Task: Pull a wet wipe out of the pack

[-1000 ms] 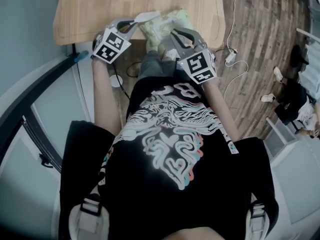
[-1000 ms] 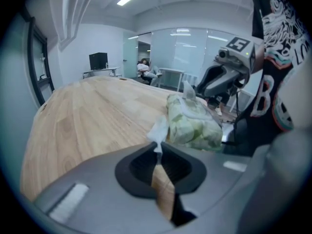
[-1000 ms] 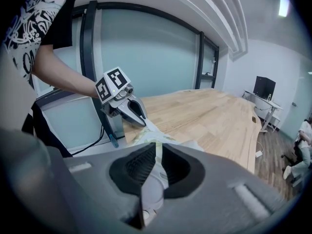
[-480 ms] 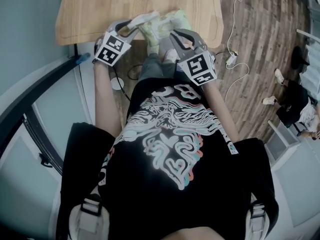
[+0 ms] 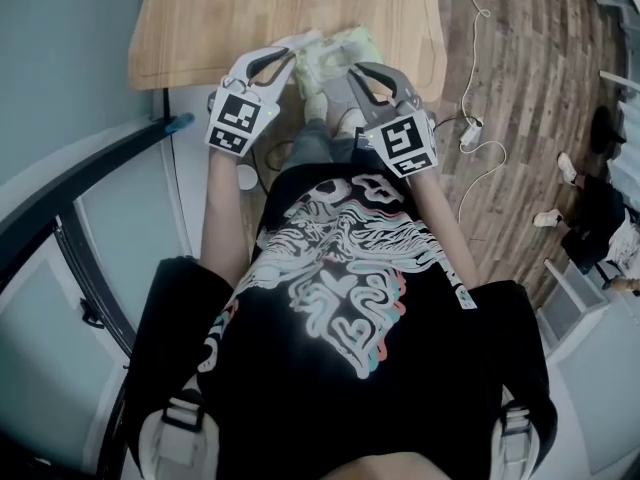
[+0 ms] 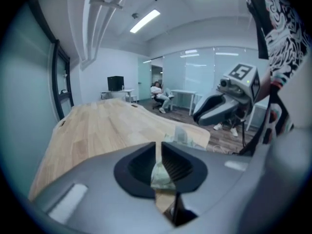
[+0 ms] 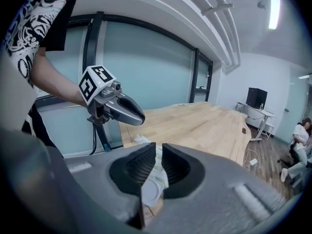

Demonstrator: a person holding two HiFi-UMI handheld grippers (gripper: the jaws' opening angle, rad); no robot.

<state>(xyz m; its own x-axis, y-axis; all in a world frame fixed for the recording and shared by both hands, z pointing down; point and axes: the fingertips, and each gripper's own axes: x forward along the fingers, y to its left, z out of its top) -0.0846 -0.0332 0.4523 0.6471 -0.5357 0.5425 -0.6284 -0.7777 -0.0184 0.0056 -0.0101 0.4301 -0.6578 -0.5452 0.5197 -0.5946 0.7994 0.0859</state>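
The pale green wipe pack [image 5: 338, 48] sits at the wooden table's [image 5: 250, 18] near edge, between my two grippers. My right gripper [image 5: 346, 72] is shut on the pack's near end; the pack's white lid [image 7: 150, 188] shows through the right gripper [image 7: 159, 151] jaws. My left gripper [image 5: 296, 52] is at the pack's left side. Its jaws have just been closing and now pinch a pale crumpled wet wipe [image 6: 161, 173]. Past the left gripper [image 6: 159, 148], the pack's top [image 6: 183, 136] pokes up. Each gripper shows in the other's view.
A white cable and adapter [image 5: 468, 128] lie on the plank floor right of the table. A black cable [image 5: 268, 146] hangs under the table's edge. A glass wall [image 7: 146, 72] runs along the left. A seated person [image 6: 161, 93] and desks are far off.
Both grippers have risen toward the head camera, the left one more than the right. The white wipe at the left gripper's tips has come up with it.
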